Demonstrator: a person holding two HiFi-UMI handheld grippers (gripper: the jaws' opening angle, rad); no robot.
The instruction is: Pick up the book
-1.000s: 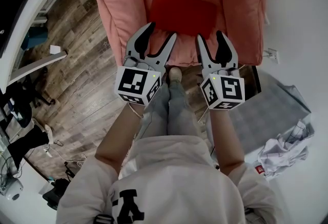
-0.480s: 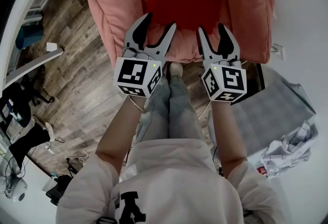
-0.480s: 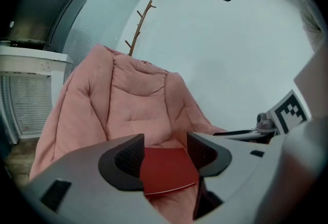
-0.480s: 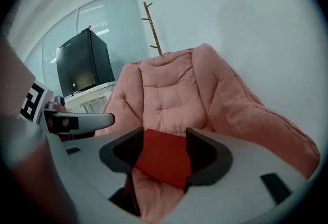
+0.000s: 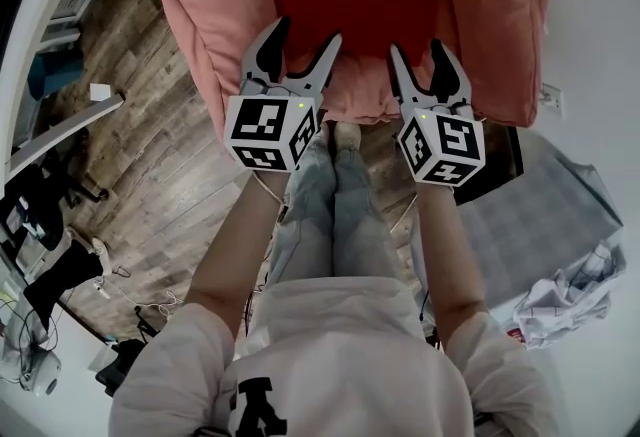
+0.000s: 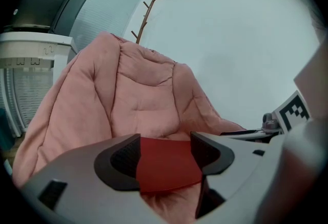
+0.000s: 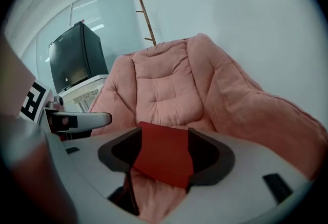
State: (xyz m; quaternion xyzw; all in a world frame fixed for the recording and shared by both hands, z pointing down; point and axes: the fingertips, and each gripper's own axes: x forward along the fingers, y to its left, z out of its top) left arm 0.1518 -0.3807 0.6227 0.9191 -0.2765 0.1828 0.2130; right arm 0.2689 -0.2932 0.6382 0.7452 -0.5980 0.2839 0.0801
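A flat red book [image 5: 365, 10] lies on the seat of a pink padded armchair [image 5: 230, 15]. Both grippers hover side by side over the seat's front edge and point at the book. My left gripper [image 5: 305, 35] is at the book's near left corner, and my right gripper [image 5: 416, 50] is at its near right edge. Both are open; their jaws have just been opening, with nothing gripped. In the left gripper view the book [image 6: 166, 166] shows through the gap beyond the jaws. It shows the same way in the right gripper view [image 7: 164, 156].
The person's legs and feet [image 5: 335, 185] stand on the wooden floor [image 5: 170, 155] just before the chair. A grey mat [image 5: 530, 225] and crumpled white cloth [image 5: 565, 300] lie at the right. A black monitor [image 7: 77, 56] and a coat stand [image 7: 146, 20] stand behind the chair.
Both grippers have sunk and moved forward toward the seat, so the book sits closer to their tips. Both pairs of jaws stand a little wider than before.
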